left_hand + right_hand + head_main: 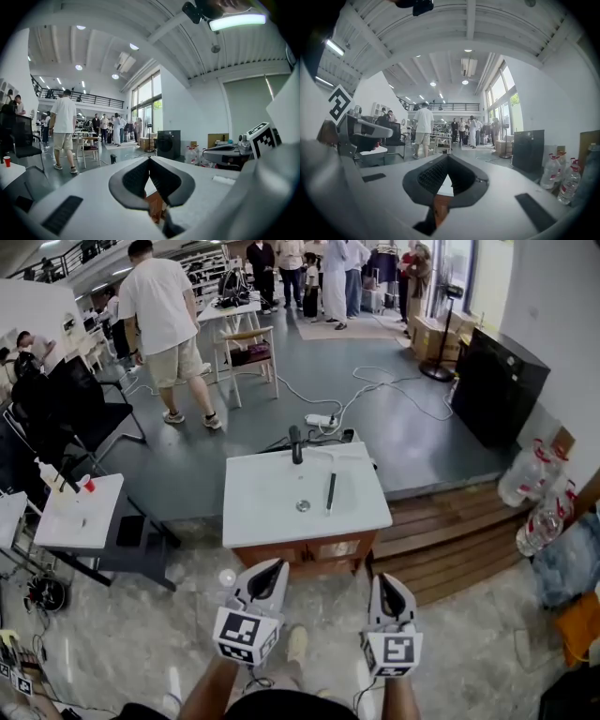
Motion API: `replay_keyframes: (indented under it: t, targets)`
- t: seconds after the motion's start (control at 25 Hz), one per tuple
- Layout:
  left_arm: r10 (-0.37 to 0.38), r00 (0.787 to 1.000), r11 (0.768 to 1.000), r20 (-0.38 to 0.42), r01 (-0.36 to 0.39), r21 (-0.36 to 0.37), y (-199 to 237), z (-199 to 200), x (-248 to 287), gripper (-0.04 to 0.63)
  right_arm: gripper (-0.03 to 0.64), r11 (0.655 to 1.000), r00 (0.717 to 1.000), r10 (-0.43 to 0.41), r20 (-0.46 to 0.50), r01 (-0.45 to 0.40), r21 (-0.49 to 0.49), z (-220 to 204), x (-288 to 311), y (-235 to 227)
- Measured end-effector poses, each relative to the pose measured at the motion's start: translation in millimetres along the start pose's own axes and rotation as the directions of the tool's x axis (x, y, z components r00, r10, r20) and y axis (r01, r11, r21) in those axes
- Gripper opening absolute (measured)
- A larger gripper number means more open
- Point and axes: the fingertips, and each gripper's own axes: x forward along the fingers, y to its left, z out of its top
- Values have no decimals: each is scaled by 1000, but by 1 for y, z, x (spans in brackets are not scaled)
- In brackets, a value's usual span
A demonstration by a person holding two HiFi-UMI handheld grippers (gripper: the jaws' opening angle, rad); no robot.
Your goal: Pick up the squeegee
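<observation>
In the head view a slim dark squeegee (330, 491) lies on the white sink top (267, 526), just right of the drain (303, 506). A black faucet (296, 442) stands at the sink's far edge. Both grippers hover in front of the wooden cabinet, short of the sink and not touching it. My left gripper (278, 564) (150, 160) is shut with nothing between its fingertips. My right gripper (384, 579) (448, 157) is shut and empty too. Neither gripper view shows the squeegee, since the jaws fill the lower part of each.
A person in a white shirt (164, 324) stands at the back left, near a black chair (84, 409). A small white table (80, 517) sits left of the sink. Wooden steps (450, 540), water bottles (539, 488) and a black cabinet (497, 381) are on the right. Cables cross the floor behind.
</observation>
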Motion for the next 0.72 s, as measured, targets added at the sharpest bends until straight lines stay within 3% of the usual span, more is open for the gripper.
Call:
replay_keyframes:
  t: [0.28, 0.44, 0.72]
  targets:
    - [-8, 1000, 1000, -5, 8, -25, 65, 3, 50, 3, -2, 1000, 1000, -1, 15, 1, -2, 12, 80, 9]
    - [-13, 1000, 999, -10, 12, -30, 97, 1, 77, 3, -2, 1000, 1000, -12, -23, 12, -7, 14, 118, 12]
    - [-38, 999, 998, -19, 38, -41, 136, -4, 123, 3, -2, 999, 999, -38, -28, 38, -3, 15, 177, 10]
